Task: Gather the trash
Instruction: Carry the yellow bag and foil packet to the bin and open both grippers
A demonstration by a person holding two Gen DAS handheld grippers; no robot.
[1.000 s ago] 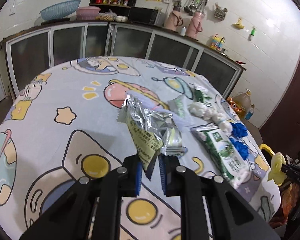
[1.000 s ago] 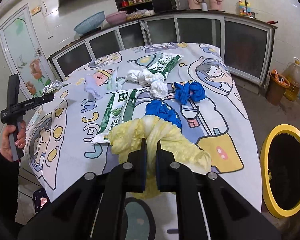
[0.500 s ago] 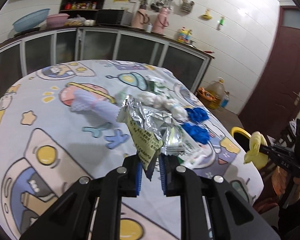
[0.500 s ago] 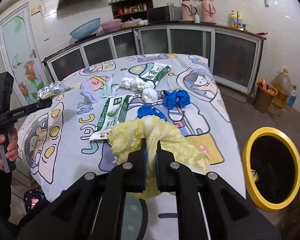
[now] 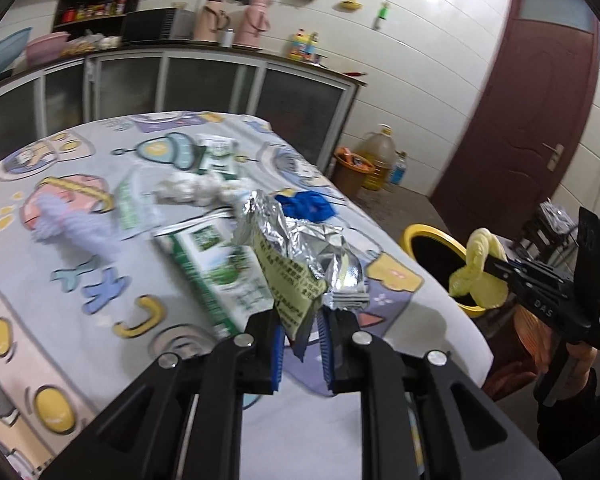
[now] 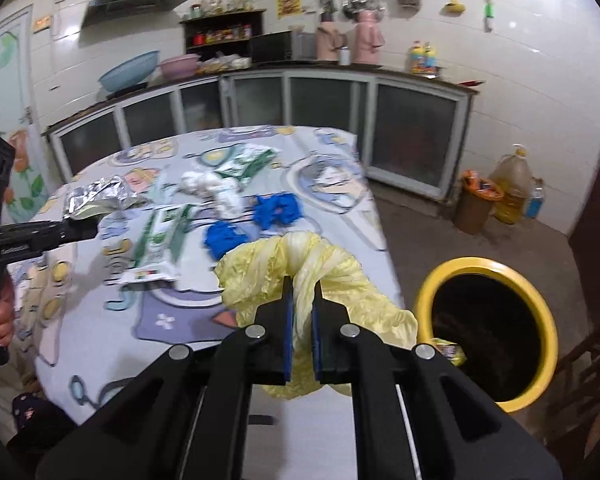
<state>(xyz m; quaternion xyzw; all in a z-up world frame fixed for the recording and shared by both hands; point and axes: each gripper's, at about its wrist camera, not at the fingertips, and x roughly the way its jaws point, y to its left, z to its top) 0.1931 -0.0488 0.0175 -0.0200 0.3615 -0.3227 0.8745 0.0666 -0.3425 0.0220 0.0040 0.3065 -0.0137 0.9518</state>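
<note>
Right wrist | right hand-held gripper [image 6: 301, 312] pinches crumpled pale-yellow cabbage leaf [image 6: 320, 268] | left hand-held gripper [image 5: 302, 336] pinches creased foil wrapper [image 5: 300, 248]

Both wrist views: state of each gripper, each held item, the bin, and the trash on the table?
left gripper: shut on the foil wrapper
foil wrapper: crumpled, held above the table
right gripper: shut on the cabbage leaf
cabbage leaf: limp, held near the bin
yellow-rimmed bin: open, some trash inside
green cartons: flattened, on the table
blue gloves: crumpled, on the table
</note>
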